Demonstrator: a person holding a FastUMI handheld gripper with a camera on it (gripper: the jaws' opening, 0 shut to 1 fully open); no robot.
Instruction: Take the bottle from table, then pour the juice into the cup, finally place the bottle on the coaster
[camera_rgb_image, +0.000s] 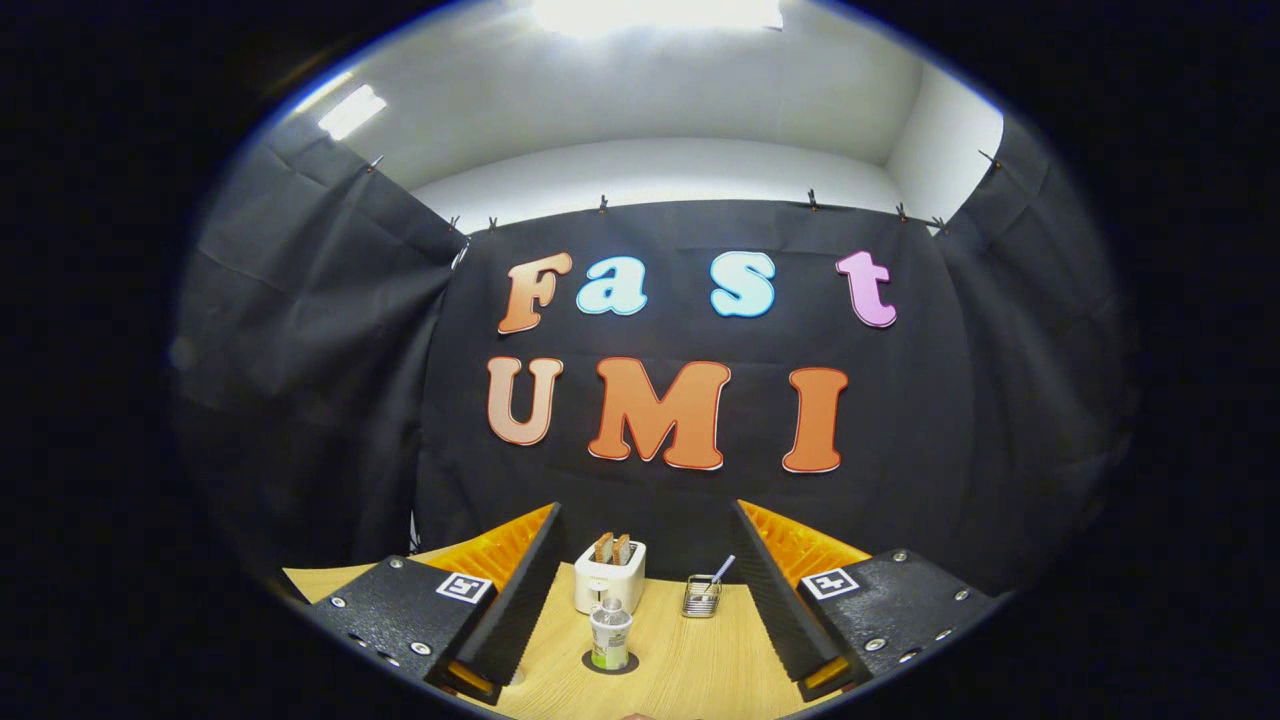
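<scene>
The claw (645, 590) is hanging spread wide, gripping nothing, above the wooden table (700, 660). Between its fingers the bottle (610, 634) is standing upright on the dark coaster (611, 663). Beyond, a white toaster (609, 577) is holding bread beside a small wire basket (702, 596).

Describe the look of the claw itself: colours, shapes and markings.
The claw has two black fingers with ribbed inner pads, backed by orange ribbed wedges. Each sits on a black textured plate with silver screws and a small square black-and-white marker. No cables or sleeves show.
</scene>
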